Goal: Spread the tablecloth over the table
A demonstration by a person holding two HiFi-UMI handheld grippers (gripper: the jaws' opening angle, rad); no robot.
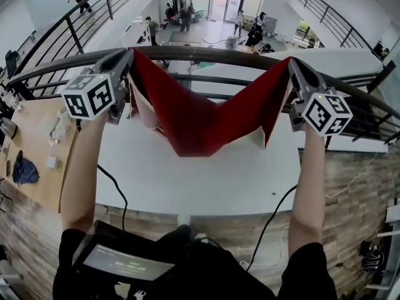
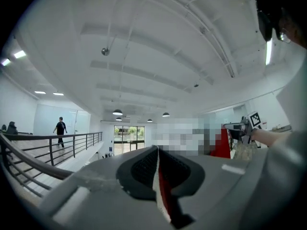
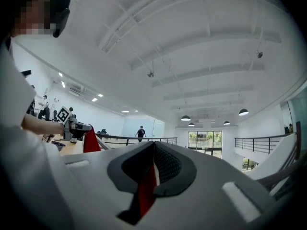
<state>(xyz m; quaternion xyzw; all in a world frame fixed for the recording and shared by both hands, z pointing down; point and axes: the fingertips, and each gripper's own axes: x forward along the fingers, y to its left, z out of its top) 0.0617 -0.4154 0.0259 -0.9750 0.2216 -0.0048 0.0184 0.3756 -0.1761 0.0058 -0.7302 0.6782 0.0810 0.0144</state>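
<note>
The right gripper (image 3: pixel 154 145) has its jaws pressed together on a strip of red cloth (image 3: pixel 145 193) that runs down between the dark pads. At far left, the left gripper (image 3: pixel 84 127) holds another red corner. Beyond, a person (image 3: pixel 140 132) is behind a railing (image 3: pixel 160 138).

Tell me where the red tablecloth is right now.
In the head view the red tablecloth hangs mid-frame above the white table, its ends clamped in the left gripper and right gripper.
</note>
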